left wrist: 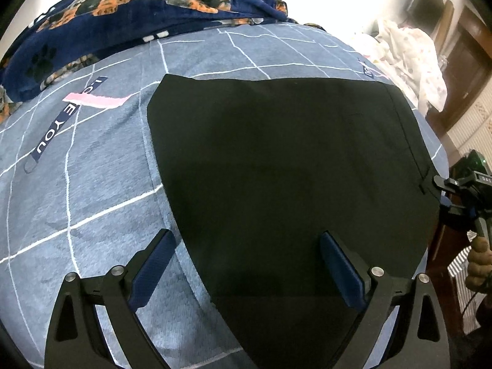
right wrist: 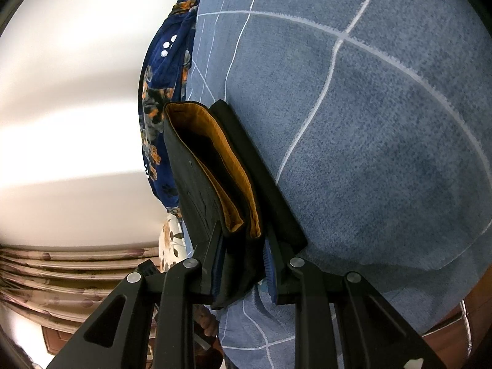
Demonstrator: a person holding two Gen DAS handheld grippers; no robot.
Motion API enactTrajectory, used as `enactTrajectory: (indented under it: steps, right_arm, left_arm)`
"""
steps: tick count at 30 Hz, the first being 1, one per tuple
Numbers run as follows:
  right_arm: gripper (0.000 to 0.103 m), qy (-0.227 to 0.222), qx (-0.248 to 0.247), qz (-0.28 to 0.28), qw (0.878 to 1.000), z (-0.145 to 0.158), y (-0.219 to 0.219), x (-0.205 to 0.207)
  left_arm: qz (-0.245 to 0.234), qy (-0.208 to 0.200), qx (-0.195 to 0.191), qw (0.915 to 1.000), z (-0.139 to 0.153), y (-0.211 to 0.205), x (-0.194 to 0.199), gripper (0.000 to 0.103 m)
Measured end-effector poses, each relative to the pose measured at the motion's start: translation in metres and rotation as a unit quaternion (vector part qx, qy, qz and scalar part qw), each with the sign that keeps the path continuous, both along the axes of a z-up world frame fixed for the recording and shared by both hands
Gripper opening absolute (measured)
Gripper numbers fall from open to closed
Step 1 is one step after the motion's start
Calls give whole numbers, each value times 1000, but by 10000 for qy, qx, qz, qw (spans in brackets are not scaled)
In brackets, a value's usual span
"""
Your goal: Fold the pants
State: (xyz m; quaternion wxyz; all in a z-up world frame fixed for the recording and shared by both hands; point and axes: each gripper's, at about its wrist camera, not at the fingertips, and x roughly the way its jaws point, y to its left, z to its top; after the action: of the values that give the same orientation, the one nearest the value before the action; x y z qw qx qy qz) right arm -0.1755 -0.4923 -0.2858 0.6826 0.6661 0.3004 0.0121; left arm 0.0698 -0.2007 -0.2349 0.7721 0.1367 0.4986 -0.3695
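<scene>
— What does the left wrist view give?

— The black pants [left wrist: 283, 166] lie flat on the blue checked bedsheet [left wrist: 101, 209], already folded into a broad slab. The left gripper [left wrist: 246, 270] hangs over their near edge with fingers spread wide, one blue pad above the sheet, the other above the cloth, gripping nothing. At the far right the right gripper [left wrist: 442, 193] bites the pants' right edge. A dark blue patterned blanket [left wrist: 123, 15] is heaped at the far side, pale clothing [left wrist: 409, 58] at the far right.

— And the right wrist view?

— The right gripper [right wrist: 243, 264] pinches the stacked layers of the pants [right wrist: 196, 172] between its fingers (an orange-brown lining shows in the opening). The bedsheet [right wrist: 384, 123] fills the right, the blanket [right wrist: 160, 92] beyond the pants, curtains [right wrist: 61, 270] at the near left.
</scene>
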Motion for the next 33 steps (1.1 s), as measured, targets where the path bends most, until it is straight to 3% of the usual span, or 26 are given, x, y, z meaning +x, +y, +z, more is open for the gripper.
enactTrajectory:
  steps: [3,6,9,10,11,13,23,28,33]
  right_arm:
    - [20,45,-96,101,9999,4,-1,2]
    - [29,155,-507,391,9978,19,-2,10]
    - [62,84,-962,545,9938,41,-9,16]
    - [78,180,-1225,534,9909,49,-14,18]
    - [79,306,-1606,535,9851,60,-20,21]
    - [79,298,-1874,743,9790,68,-27,31]
    - [79,448,-2132,2160,9518,48,-14,103]
    - [80,203,-1986,2771,9399,46,8,122]
    - [75,160,-1659,3025,9385,40,-1,124]
  left_arm:
    - [-28,42,-22,10000,-1,-1,1,96]
    - [-111,46,-23,9999,-1,-3,4,96]
    - [-189,66,-63,9998,-2,-5,5,96]
    - [-221,72,-83,9997,-2,-5,6,96]
    - [-243,74,-96,9996,-2,-6,6,96]
    - [-299,78,-133,9994,-3,-7,5,96]
    - [-627,317,-334,9970,-3,-10,9,95]
    - [-792,950,-883,9884,0,-5,22,83]
    - [-714,1554,-1208,9778,-3,5,41,82]
